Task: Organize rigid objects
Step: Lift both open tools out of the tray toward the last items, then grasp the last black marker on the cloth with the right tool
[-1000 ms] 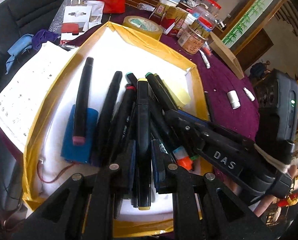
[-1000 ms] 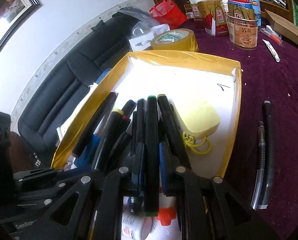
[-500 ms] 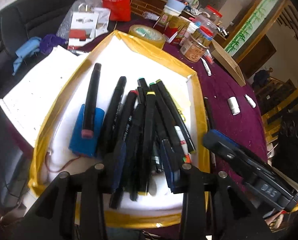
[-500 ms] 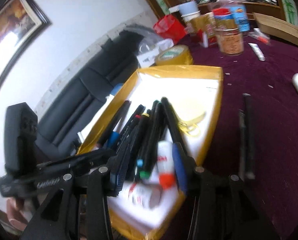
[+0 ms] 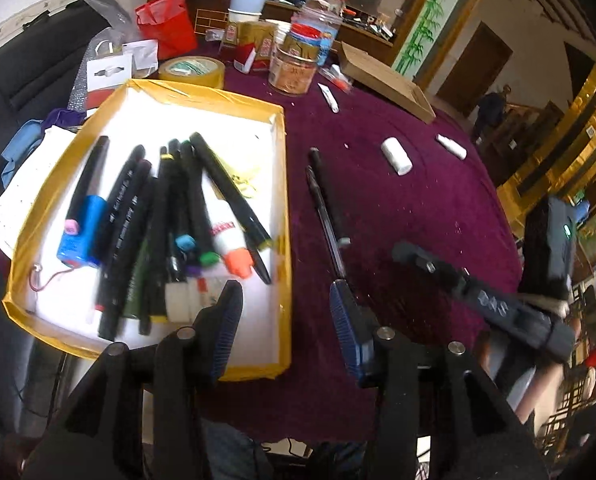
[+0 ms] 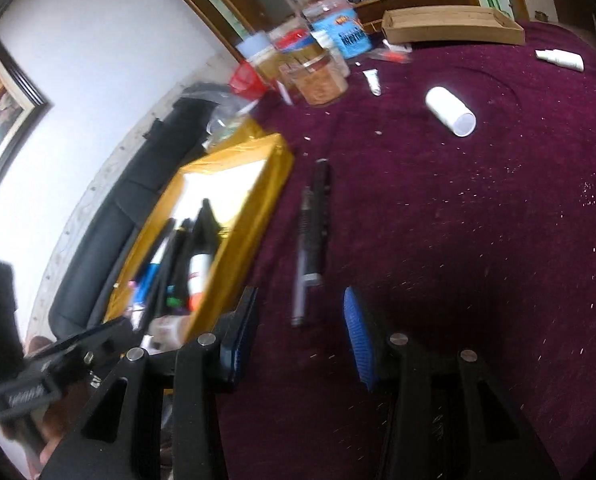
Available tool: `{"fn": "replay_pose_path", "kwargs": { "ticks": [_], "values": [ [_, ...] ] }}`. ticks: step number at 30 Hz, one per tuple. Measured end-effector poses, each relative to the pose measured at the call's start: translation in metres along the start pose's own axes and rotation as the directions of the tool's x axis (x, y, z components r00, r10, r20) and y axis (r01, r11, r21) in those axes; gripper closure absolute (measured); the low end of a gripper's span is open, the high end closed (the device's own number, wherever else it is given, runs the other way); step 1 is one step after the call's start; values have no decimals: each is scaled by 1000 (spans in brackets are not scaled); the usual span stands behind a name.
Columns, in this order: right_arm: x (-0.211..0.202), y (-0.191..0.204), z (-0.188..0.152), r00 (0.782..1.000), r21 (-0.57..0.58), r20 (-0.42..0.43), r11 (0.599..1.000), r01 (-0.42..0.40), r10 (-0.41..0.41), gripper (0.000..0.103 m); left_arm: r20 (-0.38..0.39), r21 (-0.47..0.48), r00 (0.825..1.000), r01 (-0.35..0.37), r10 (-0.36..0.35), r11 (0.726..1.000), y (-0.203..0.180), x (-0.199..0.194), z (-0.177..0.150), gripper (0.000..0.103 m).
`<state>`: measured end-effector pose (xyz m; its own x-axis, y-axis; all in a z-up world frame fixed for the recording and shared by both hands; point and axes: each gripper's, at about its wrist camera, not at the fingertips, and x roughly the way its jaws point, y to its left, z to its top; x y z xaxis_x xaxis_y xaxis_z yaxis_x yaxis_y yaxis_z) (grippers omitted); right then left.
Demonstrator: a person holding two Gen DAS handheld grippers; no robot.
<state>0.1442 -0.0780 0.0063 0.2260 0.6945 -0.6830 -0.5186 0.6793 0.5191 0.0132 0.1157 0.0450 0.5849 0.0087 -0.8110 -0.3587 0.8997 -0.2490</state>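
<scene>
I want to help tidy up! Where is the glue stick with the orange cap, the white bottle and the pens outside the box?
glue stick (image 5: 229, 236), left wrist view, on its white body.
white bottle (image 6: 450, 110), right wrist view, on its side wall.
pens (image 5: 326, 200), left wrist view, mid-barrel.

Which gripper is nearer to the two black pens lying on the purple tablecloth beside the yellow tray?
Hard to call; probably the right gripper. Its open jaws straddle the near ends of the two black pens. The left gripper sits beside them, its right pad by the pen tips, partly over the yellow tray.
</scene>
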Motion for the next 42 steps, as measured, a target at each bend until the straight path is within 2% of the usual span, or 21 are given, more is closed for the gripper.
{"fn": "replay_pose_path", "kwargs": {
  "ticks": [4,8,19,23,28,34,36,40,42],
  "values": [
    [30,-3,15,997,-18,-63,999,37,-38,69,-18,-8,1000,-8,8,1000,0,4,-3,60],
    [63,4,32,990,-68,-99,993,95,-101,82,-28,-31,1000,-15,15,999,7,6,-4,60],
    [105,17,62,965,-151,-123,965,215,-234,86,-61,-58,998,-10,6,998,21,16,-4,60],
    [108,16,64,961,-163,-130,961,222,-244,89,-66,-56,998,-10,6,998,22,16,-6,60],
    [86,10,43,961,-141,-127,963,229,-247,89,-54,-44,999,-4,1,999,15,11,-5,60],
    [28,-14,-12,968,-25,-102,974,227,-228,89,-53,11,999,-3,4,1000,-9,12,2,60],
    [8,-23,-31,971,15,-86,974,225,-223,89,-67,39,998,-1,4,999,-19,19,9,60],
    [-24,-34,-58,953,37,-36,952,303,-302,89,-115,74,993,7,2,997,-36,38,25,60],
    [-32,-39,-65,956,66,-19,954,294,-293,89,-134,100,991,-2,15,995,-43,49,34,60]
  ]
}}
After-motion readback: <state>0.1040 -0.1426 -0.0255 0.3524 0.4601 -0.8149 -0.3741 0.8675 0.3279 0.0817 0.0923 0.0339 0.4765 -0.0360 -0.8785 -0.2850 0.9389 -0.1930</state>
